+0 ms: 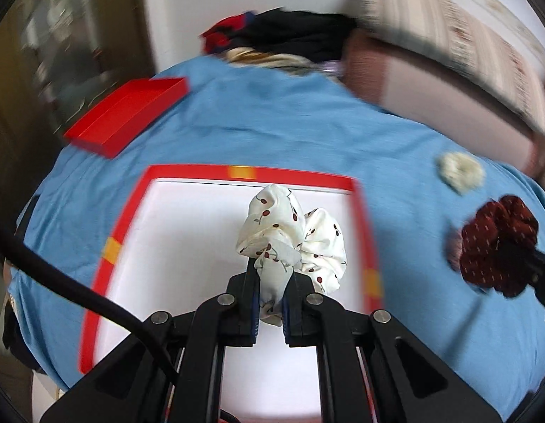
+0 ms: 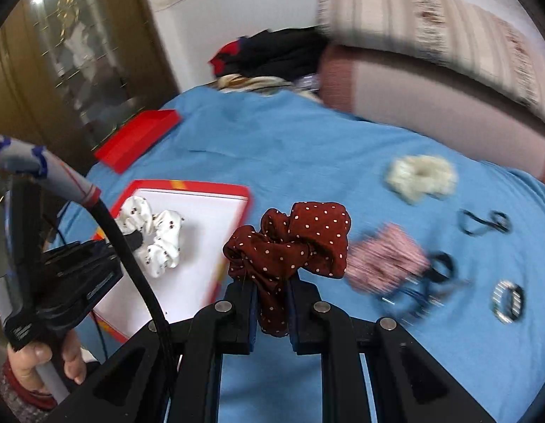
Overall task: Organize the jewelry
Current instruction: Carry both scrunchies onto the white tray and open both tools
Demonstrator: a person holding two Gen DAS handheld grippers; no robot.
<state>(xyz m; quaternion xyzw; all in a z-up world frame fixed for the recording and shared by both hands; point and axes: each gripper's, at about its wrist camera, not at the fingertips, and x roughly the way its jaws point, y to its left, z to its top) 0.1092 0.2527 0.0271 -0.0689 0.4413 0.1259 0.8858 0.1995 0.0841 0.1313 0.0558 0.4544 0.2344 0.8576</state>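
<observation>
My left gripper (image 1: 271,282) is shut on a white cherry-print scrunchie (image 1: 290,232) and holds it over the white floor of a red-rimmed box (image 1: 251,172). In the right wrist view the same scrunchie (image 2: 156,236) hangs over that box (image 2: 216,190), pinched by the left gripper (image 2: 133,241). My right gripper (image 2: 271,289) is shut on a dark red polka-dot scrunchie (image 2: 293,239), held above the blue cloth just right of the box. It also shows in the left wrist view (image 1: 497,243).
A red box lid (image 1: 128,116) lies at the far left on the blue cloth (image 1: 272,123). A cream scrunchie (image 2: 420,176), a pink scrunchie (image 2: 385,257), black hair ties (image 2: 483,222) and a beaded band (image 2: 508,299) lie to the right. Clothes and a cushion sit behind.
</observation>
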